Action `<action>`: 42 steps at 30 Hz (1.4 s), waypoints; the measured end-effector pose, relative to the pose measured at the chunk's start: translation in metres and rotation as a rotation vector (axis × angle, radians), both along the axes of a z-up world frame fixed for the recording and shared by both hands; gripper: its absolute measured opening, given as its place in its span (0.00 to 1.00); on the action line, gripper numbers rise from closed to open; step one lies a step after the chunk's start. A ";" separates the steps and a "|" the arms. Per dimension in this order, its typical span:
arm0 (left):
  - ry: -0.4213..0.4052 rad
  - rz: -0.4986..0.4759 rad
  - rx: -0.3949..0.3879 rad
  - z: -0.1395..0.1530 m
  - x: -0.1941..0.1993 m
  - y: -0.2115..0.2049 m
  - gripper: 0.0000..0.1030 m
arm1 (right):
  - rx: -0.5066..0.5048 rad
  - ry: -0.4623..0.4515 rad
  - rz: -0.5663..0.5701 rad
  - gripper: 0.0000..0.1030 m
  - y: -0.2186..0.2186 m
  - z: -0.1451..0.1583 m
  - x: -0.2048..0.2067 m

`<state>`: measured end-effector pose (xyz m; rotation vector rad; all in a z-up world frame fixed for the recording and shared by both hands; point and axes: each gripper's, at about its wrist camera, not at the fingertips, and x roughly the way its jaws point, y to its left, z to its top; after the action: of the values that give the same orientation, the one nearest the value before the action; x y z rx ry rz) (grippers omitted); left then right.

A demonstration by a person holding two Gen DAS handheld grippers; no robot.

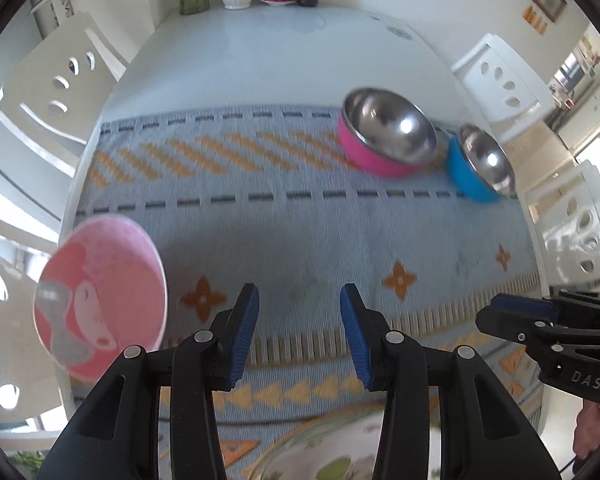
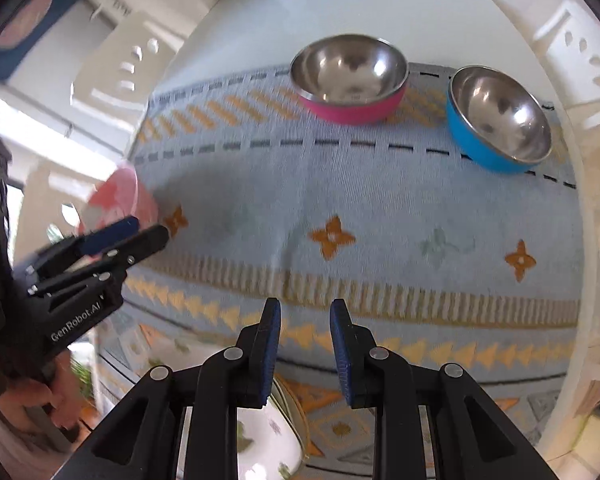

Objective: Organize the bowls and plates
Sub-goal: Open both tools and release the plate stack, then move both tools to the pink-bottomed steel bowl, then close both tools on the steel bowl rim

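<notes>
left gripper (image 1: 299,300) hangs above the patterned blue table mat (image 1: 300,220), jaws part open, a clear gap between the blue pads, nothing held. right gripper (image 2: 305,312) also hangs over the mat, jaws drawn in to a narrow gap with nothing between them; log and frame agree it is at its closed end.

taking the mat as landmark: pink steel-lined bowl (image 2: 350,80) sits on its far edge, upright. blue steel-lined bowl (image 2: 500,118) stands just beside the pink one, to its right, apart from it. pink plate (image 1: 100,300) with a cartoon print lies at the mat's left edge, partly off it. a white floral-print dish (image 2: 268,436) lies at the mat's near edge, under the right gripper's fingers; whether plate or bowl cannot be told. white table (image 1: 260,60) carries the mat
</notes>
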<state>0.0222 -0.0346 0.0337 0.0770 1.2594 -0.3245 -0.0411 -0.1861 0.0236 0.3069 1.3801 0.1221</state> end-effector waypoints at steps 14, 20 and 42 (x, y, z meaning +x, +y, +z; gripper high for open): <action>-0.041 0.010 -0.039 0.000 0.087 -0.056 0.38 | 0.081 -0.028 -0.086 0.34 -0.025 -0.015 0.087; -0.020 0.017 -0.046 -0.018 0.108 -0.078 0.38 | 0.103 -0.034 -0.170 0.47 -0.042 -0.031 0.101; 0.096 0.090 -0.032 -0.082 0.138 -0.092 0.41 | 0.027 -0.041 -0.335 0.47 -0.082 -0.073 0.146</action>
<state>0.1602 -0.1265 -0.0479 -0.0229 1.3484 -0.2729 0.1049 -0.2679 -0.0493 0.5503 1.2694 -0.1305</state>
